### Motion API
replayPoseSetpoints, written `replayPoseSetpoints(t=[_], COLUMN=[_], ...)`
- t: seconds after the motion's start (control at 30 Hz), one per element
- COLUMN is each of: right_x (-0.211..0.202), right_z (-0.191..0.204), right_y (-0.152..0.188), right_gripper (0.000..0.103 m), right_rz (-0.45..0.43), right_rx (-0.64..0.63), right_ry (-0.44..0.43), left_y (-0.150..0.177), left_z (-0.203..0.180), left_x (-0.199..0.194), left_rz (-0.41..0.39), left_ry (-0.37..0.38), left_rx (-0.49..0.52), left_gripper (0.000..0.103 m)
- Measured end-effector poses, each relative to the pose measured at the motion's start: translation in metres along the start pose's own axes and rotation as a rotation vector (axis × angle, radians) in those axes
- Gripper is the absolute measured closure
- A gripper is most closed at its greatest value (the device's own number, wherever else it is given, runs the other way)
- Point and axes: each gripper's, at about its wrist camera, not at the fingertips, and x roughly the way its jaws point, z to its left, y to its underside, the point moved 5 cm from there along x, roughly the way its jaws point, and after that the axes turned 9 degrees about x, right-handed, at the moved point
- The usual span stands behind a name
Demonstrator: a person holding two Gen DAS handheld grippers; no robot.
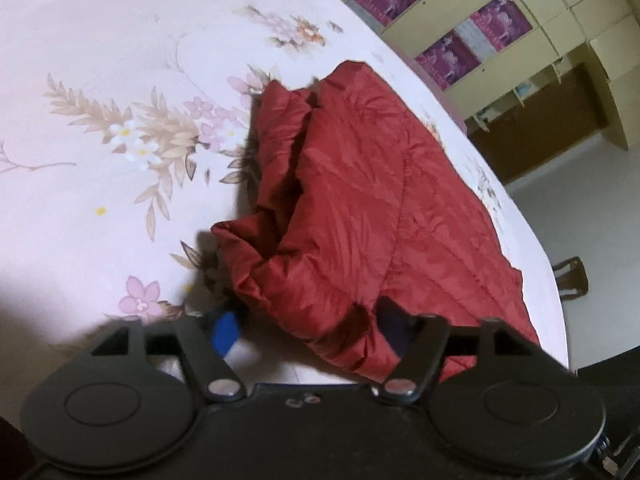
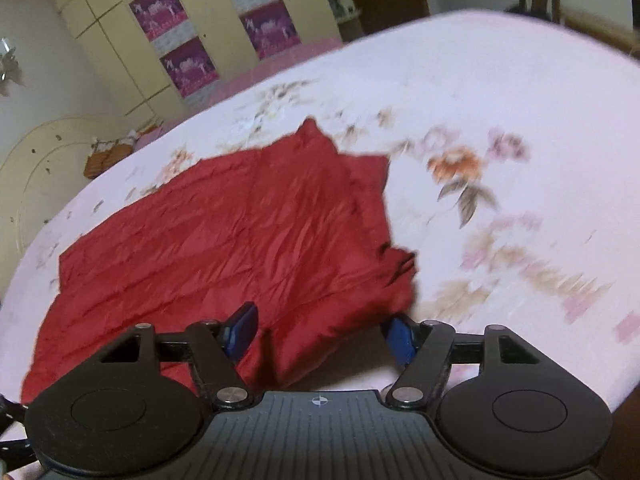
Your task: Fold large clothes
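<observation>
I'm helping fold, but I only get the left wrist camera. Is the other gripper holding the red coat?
Observer: No. The right gripper is open. Its blue pads stand apart, and the near edge of the red coat lies loose between them.
Operator: Is the coat all bunched up on that side too?
Observer: No. In the right wrist view it lies mostly flat on the flowered sheet, with its quilted panel spread out to the left.
</observation>
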Motion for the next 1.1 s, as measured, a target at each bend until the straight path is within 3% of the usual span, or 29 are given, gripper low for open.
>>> replayPoseSetpoints(t=[0.13, 0.3, 0.6, 0.7, 0.83, 0.9, 0.93, 1.1], right_x=[-0.015, -0.025, 0.016, 0.038, 0.073, 0.090, 0.098, 0.133], right_z=[0.003, 0.034, 0.108, 0.133, 0.163, 0.177, 0.180, 0.196], right_y=[-0.007, -0.016, -0.007, 0.000, 0.010, 0.014, 0.015, 0.020], right_gripper=[0.036, 0.036, 0.036, 0.036, 0.037, 0.056, 0.074, 0.076], right_rz=[-0.083, -0.131, -0.061, -0.036, -0.001, 0.010, 0.025, 0.057], right_rx=[-0.049, -0.139, -0.295, -0.356, -0.424, -0.457, -0.466, -0.496], right_ry=[0.028, -0.021, -0.141, -0.163, -0.183, -0.178, -0.174, -0.155], left_y=[0.000, -0.006, -0.010, -0.012, -0.016, -0.017, -0.017, -0.020], left_z=[-0.001, -0.002, -0.006, -0.005, -0.002, 0.001, 0.002, 0.006], left_x=[0.003, 0.012, 0.022, 0.024, 0.027, 0.029, 0.029, 0.032], left_rz=[-0.003, -0.020, -0.044, -0.055, -0.073, -0.077, -0.078, -0.078], left_ry=[0.013, 0.033, 0.049, 0.063, 0.072, 0.077, 0.079, 0.099], left_rx=[-0.024, -0.052, -0.085, -0.102, -0.120, -0.129, -0.133, -0.144], left_gripper=[0.024, 0.022, 0.015, 0.018, 0.030, 0.037, 0.041, 0.055])
